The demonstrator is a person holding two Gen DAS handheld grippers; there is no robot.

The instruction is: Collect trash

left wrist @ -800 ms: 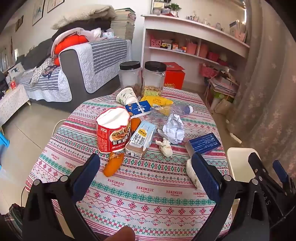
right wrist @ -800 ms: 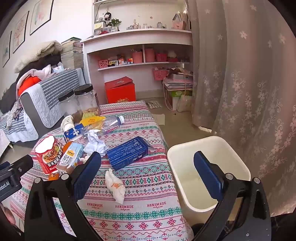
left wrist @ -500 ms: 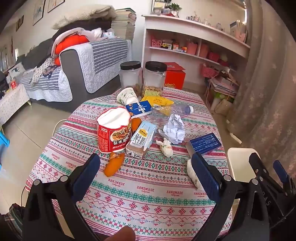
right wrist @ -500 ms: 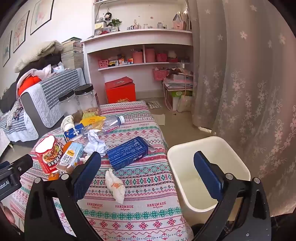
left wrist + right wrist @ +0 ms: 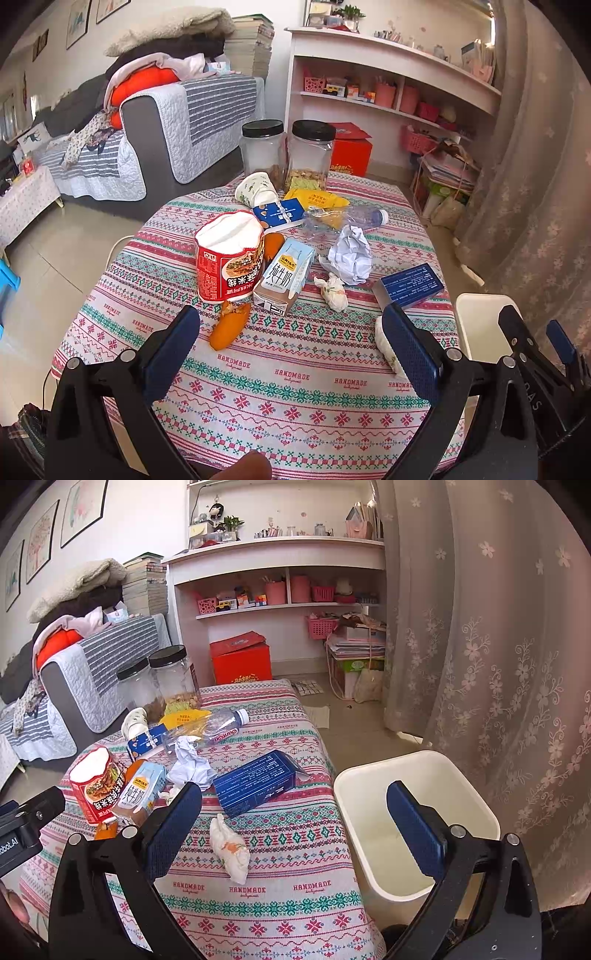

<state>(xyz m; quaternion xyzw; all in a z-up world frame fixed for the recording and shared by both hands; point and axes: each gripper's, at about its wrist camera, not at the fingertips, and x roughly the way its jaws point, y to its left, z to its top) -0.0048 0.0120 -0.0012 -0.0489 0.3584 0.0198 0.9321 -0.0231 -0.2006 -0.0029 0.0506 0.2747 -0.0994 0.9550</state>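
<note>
Table (image 5: 295,380): covered in woven cloth, matt, printed bands of pattern. Noodle cup (image 5: 229,258): glossy printed wrap, paper lid. Milk carton (image 5: 284,277): coated card, slight sheen. Paper ball (image 5: 351,254): crumpled, matt white. Blue box (image 5: 258,782): smooth card, semi-gloss. Bottle (image 5: 218,725): clear thin plastic, crushed, glossy. Two jars (image 5: 312,155): clear plastic or glass, cannot tell; black smooth lids. Bin (image 5: 476,808): smooth cream plastic, dull sheen. Tissue wad (image 5: 231,845): soft, rough. Jaws: black matt plastic, blue textured pads (image 5: 415,830).
</note>
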